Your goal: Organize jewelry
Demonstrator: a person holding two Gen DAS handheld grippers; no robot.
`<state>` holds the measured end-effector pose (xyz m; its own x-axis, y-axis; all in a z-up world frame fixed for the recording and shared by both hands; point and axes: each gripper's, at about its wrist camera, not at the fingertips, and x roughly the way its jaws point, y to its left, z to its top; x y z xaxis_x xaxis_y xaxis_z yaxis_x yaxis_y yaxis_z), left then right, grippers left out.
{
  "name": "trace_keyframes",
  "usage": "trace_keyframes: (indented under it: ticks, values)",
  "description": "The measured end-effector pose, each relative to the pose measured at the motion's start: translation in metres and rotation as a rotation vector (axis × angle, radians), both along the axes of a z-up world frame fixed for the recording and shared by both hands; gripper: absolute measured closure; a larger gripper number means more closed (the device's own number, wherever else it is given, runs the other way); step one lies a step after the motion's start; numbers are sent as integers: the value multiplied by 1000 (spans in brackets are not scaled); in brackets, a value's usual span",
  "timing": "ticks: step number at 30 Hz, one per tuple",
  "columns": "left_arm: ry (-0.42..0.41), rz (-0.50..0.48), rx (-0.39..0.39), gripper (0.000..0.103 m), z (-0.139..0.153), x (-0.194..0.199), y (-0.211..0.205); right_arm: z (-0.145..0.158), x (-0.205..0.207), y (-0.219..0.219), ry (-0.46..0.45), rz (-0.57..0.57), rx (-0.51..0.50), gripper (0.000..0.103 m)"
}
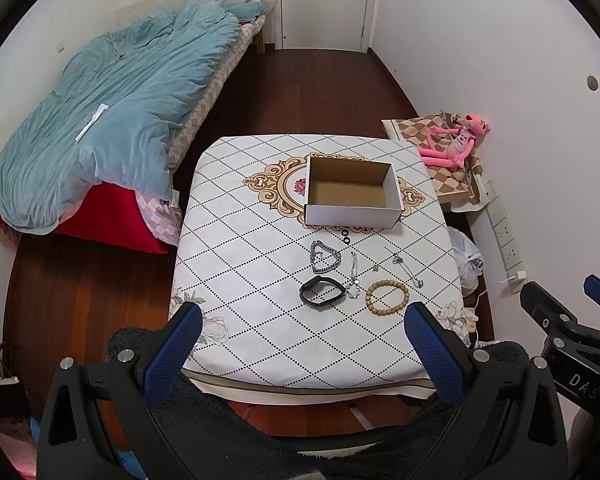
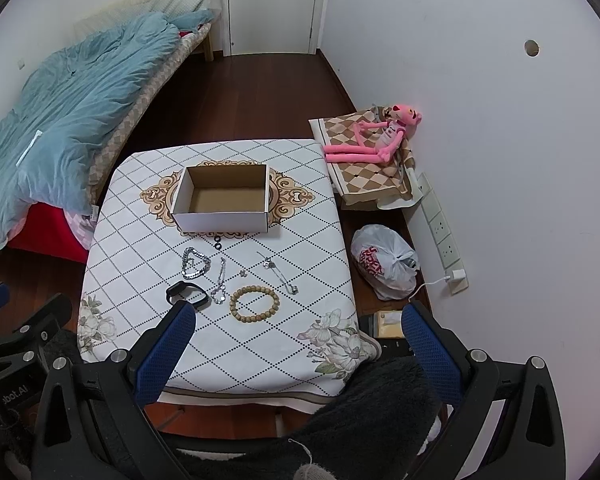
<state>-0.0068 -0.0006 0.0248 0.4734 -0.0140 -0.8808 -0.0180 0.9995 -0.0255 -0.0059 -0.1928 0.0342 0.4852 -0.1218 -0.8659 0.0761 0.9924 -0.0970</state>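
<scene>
Jewelry lay spread on the tabletop [image 1: 260,312], none of it yet in the box [image 1: 352,192], so I judged the task barely begun, with a first pick-up as the step in hand. Both grippers hung back over the near edge of the tabletop, the left gripper [image 1: 302,338] and the right gripper [image 2: 298,338] each with jaws spread wide and holding nothing.

Closest to the grippers, toward the near edge, sat a black band [image 1: 322,290], a wooden bead bracelet [image 1: 387,298] and, between them, a thin sparkling chain [image 1: 354,276]. The bead bracelet looked the easiest start: come down over one side of the ring and pinch across the beads. The fine chains would likely slip, so a low, square approach against the cloth seemed wise.

Farther in lay a heavy silver chain [image 1: 325,258], a slim necklace [image 1: 406,266] with a small charm [image 1: 375,268] beside it, and two dark rings [image 1: 345,237] just before the box. The box stood open and empty near the tabletop's middle.
</scene>
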Motion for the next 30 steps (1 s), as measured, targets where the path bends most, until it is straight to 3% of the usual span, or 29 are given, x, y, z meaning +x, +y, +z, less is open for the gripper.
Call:
trace_keyframes:
  ticks: [30]
  values:
    - [-25,-1,2,0,6,-5,-3,10,-8,0,-29,-5,1,0]
